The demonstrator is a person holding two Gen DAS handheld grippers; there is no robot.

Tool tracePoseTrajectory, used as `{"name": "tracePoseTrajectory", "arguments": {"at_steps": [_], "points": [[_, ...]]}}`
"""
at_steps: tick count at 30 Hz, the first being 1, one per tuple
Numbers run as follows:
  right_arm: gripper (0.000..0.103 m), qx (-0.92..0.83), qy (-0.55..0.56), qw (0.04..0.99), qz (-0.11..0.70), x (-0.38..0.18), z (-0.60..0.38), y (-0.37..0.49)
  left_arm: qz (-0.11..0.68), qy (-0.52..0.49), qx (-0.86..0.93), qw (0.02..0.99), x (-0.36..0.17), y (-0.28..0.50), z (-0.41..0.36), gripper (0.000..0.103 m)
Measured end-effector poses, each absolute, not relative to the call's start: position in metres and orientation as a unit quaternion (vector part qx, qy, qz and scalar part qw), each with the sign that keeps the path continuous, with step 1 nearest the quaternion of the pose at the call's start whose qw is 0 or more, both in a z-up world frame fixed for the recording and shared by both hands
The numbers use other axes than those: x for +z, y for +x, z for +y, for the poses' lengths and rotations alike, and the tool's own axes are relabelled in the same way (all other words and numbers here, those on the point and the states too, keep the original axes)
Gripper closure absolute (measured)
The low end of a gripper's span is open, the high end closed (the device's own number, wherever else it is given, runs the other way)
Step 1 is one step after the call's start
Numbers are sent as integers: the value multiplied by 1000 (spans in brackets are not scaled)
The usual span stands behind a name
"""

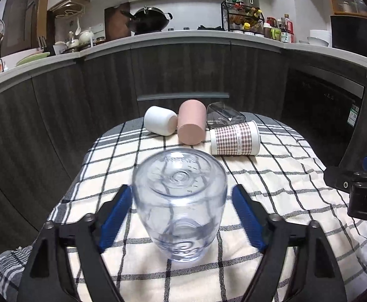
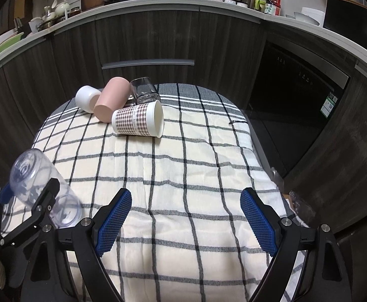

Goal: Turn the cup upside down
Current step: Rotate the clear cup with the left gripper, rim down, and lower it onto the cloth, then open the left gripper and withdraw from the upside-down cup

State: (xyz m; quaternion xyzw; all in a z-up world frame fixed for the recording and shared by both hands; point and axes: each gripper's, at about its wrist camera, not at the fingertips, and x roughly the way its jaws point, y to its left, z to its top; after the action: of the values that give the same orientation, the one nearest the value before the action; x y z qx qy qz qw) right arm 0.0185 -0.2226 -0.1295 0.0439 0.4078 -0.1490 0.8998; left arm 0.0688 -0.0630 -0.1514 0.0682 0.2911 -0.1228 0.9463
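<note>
A clear plastic cup [image 1: 181, 201] stands mouth down and tilted on the checked cloth [image 1: 271, 201], its base toward the camera's upper side. My left gripper [image 1: 181, 206] is open around it, blue pads on either side with small gaps, the left pad nearly touching. In the right wrist view the same cup [image 2: 30, 176] leans at the far left, between the left gripper's fingers. My right gripper [image 2: 186, 216] is open and empty above the cloth [image 2: 183, 176].
At the table's far end lie a white cup [image 1: 159, 120], a pink cup [image 1: 192, 124], a clear glass [image 1: 223, 115] and a checked paper cup [image 1: 235, 138], all on their sides. Dark kitchen cabinets curve behind the table.
</note>
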Motion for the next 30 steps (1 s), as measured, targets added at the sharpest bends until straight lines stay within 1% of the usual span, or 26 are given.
{"name": "tracePoseTrajectory", "arguments": {"at_steps": [4, 8, 13, 19, 21, 30], "points": [[15, -148, 45, 903, 401, -125, -222, 16, 292, 80, -122, 945, -144, 63, -65, 17], [15, -143, 49, 906, 394, -118, -221, 13, 300, 75, -119, 944, -134, 58, -61, 14], [15, -131, 55, 910, 388, -108, -217, 9, 311, 67, -108, 942, -115, 54, -53, 13], [14, -118, 63, 914, 384, -94, -210, 0, 353, 53, -97, 929, -94, 51, -43, 13], [9, -117, 66, 915, 380, -88, -209, -5, 367, 44, -100, 924, -88, 48, -39, 13], [7, -108, 82, 926, 351, -57, -202, -31, 392, 36, -78, 916, -58, 25, -24, 13]]}}
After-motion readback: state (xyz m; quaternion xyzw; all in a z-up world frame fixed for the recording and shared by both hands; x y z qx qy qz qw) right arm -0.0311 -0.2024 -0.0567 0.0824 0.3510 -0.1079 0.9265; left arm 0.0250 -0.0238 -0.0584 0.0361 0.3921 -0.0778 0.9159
